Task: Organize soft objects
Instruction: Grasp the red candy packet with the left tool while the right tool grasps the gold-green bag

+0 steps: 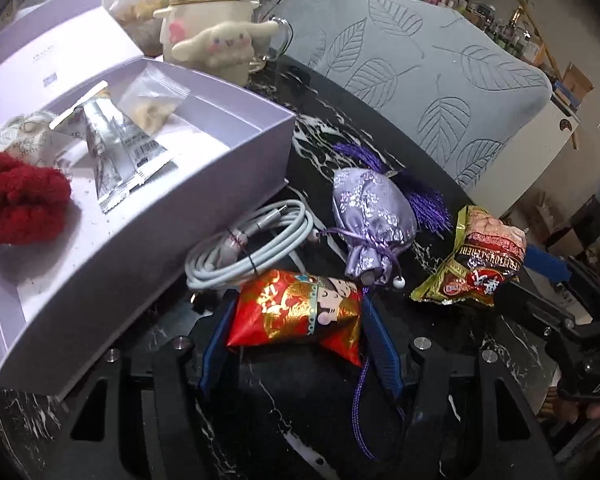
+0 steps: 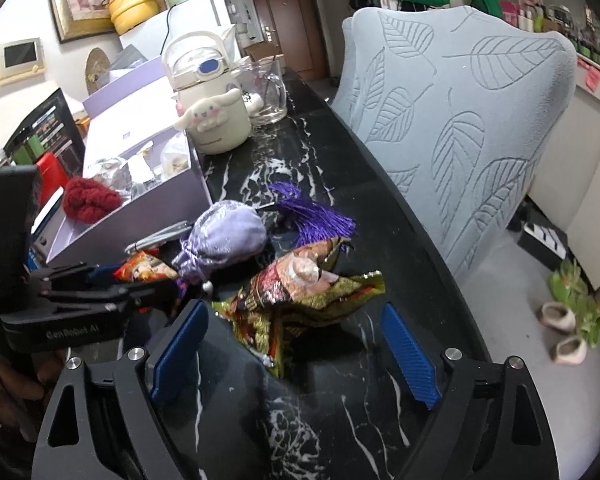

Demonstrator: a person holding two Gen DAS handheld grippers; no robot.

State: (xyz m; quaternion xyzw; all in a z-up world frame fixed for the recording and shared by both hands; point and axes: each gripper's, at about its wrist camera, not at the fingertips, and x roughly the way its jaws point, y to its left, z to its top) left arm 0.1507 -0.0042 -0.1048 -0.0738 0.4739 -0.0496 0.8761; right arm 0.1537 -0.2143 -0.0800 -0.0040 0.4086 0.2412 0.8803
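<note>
My left gripper has its blue pads on both sides of a red and gold pouch on the black marble table; it seems shut on it. A lilac satin sachet with purple tassels lies just beyond. A gold and red snack bag lies to the right. My right gripper is open, with the snack bag between its blue fingers, not touching. An open lilac box at the left holds a red knitted scrunchie and silver packets.
A coiled grey cable lies beside the box. A cream kettle with a plush dog and a glass mug stand at the back. A grey leaf-patterned chair stands along the table's far edge.
</note>
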